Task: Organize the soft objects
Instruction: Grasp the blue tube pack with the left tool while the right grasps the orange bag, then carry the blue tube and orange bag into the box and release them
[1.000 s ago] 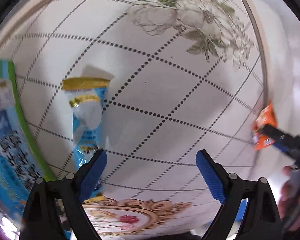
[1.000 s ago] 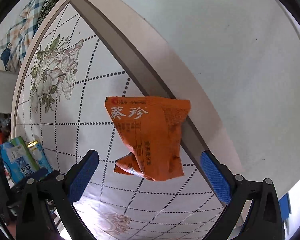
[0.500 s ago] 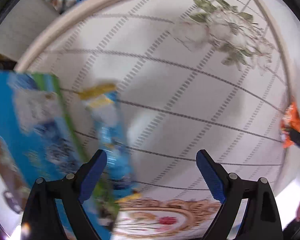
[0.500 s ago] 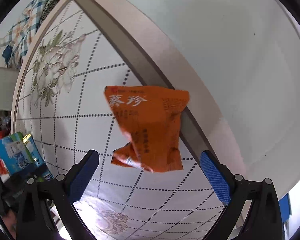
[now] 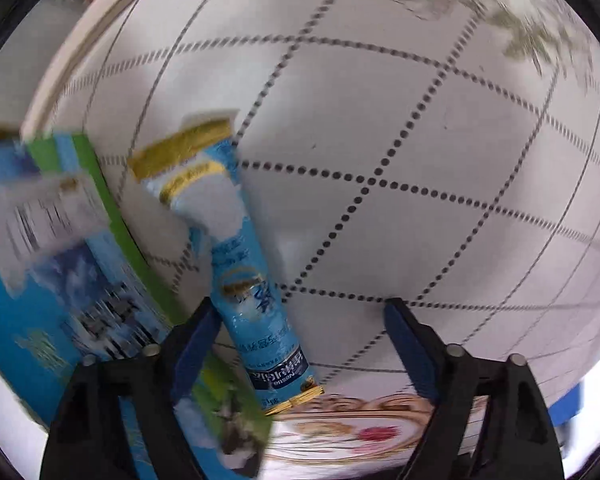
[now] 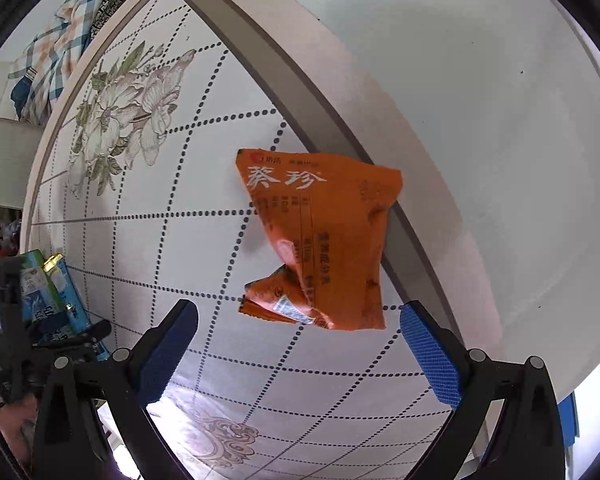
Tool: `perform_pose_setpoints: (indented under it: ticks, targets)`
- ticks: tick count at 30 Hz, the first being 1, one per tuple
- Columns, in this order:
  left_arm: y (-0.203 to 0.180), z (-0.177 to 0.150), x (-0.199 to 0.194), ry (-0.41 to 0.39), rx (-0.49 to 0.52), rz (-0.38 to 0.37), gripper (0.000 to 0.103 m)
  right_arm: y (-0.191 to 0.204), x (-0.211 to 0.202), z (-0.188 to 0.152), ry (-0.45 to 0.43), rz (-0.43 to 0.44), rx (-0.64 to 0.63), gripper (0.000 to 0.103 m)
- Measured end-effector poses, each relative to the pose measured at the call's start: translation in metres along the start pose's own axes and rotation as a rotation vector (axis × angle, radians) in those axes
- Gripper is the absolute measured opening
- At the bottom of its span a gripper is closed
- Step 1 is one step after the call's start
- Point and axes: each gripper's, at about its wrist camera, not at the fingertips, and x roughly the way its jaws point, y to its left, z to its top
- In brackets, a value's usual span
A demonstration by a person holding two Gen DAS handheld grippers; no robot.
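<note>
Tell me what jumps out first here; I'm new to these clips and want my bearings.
The crumpled orange packet stands out most, lying near the table's edge, ahead of the open right tool. In the left view, a long blue sachet with gold ends lies beside a blue-and-green box, its near end between the fingers of the open left tool. The tabletop's dotted grid and flower print also catch the eye.

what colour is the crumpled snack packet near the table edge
Orange with white lettering, clearest in the right wrist view: snack packet.
</note>
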Motion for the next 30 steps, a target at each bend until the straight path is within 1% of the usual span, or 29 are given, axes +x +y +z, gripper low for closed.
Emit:
perform_pose_setpoints:
  ticks: [1,2,3,4,5,6,7,11,12,14,15,16,18,22,25,28,30]
  targets:
    - [0.010,-0.004,0.000,-0.012,-0.020,-0.051,0.061,-0.001,0.001,0.000,0.003,0.000,0.003,0.103]
    - [0.012,-0.007,-0.001,-0.030,-0.034,-0.085,0.053,-0.003,0.001,0.000,0.004,0.001,0.007,0.103]
    - [0.013,-0.009,-0.002,-0.047,-0.045,-0.109,0.037,-0.005,0.001,0.002,0.004,0.005,0.012,0.102]
    - [0.013,-0.010,-0.003,-0.058,-0.053,-0.119,0.034,-0.007,0.001,0.002,0.002,0.008,0.015,0.098]
    - [0.014,-0.011,-0.003,-0.072,-0.065,-0.132,0.033,-0.009,0.002,0.004,0.004,0.010,0.017,0.096]
    - [0.017,-0.015,-0.003,-0.083,-0.070,-0.141,0.031,-0.011,0.002,0.006,0.009,0.013,0.019,0.090]
    - [0.023,-0.020,-0.005,-0.092,-0.073,-0.141,0.030,-0.011,0.004,0.007,0.015,0.014,0.023,0.087]
    - [0.023,-0.029,-0.005,-0.118,-0.082,-0.134,0.030,-0.012,0.010,0.011,0.012,0.004,0.035,0.085]
    - [0.014,-0.044,0.000,-0.125,-0.084,-0.135,0.029,-0.012,0.011,0.011,0.012,0.004,0.038,0.084]
    - [0.012,-0.050,0.001,-0.146,-0.083,-0.138,0.025,-0.011,0.011,0.011,-0.005,-0.002,0.045,0.078]
    - [0.011,-0.053,0.001,-0.159,-0.080,-0.143,0.021,-0.011,0.009,0.010,-0.019,-0.013,0.042,0.073]
    - [0.011,-0.068,-0.001,-0.167,-0.080,-0.144,0.018,-0.010,0.008,0.010,-0.029,-0.011,0.037,0.072]
    - [0.014,-0.081,-0.004,-0.191,-0.071,-0.150,0.016,-0.007,0.008,0.008,-0.032,-0.019,0.033,0.070]
    - [0.009,-0.112,-0.014,-0.244,-0.053,-0.166,0.015,0.002,0.002,0.000,-0.070,-0.060,-0.009,0.069]
    - [0.003,-0.130,-0.028,-0.277,-0.046,-0.203,0.015,0.015,-0.005,-0.014,-0.083,-0.049,-0.037,0.068]
    - [0.006,-0.157,-0.046,-0.320,-0.045,-0.253,0.014,0.032,-0.021,-0.032,-0.113,-0.036,-0.077,0.068]
    - [0.006,-0.178,-0.069,-0.361,-0.042,-0.280,0.014,0.043,-0.033,-0.042,-0.129,-0.019,-0.104,0.068]
